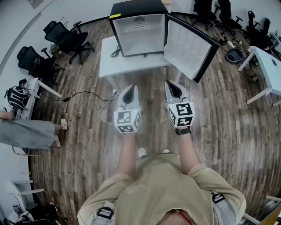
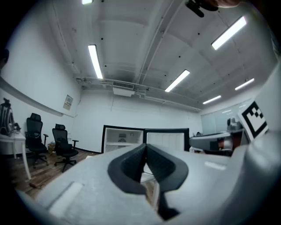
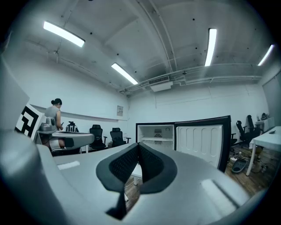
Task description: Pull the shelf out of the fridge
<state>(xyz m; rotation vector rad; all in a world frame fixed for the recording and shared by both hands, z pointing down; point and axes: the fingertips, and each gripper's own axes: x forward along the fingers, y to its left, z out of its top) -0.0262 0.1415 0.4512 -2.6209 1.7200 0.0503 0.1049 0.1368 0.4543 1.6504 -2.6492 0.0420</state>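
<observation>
A black mini fridge (image 1: 138, 9) stands on a white table (image 1: 109, 61), its door (image 1: 189, 47) swung open to the right. Inside, a white shelf (image 3: 156, 139) spans the upper part of the compartment; it also shows as the shelf (image 2: 125, 143) in the left gripper view. Both grippers are held level side by side over the floor, short of the table and pointing at the fridge. The left gripper (image 1: 129, 88) (image 2: 145, 147) is shut with nothing between its pads. The right gripper (image 1: 172, 83) (image 3: 138, 146) is shut and empty too.
Black office chairs (image 1: 70, 39) stand at the back left and more at the back right. A white desk (image 1: 270, 66) is at the right, and a cable (image 1: 83, 94) lies on the wood floor left of the table. A seated person's legs (image 1: 26, 132) show at the left edge.
</observation>
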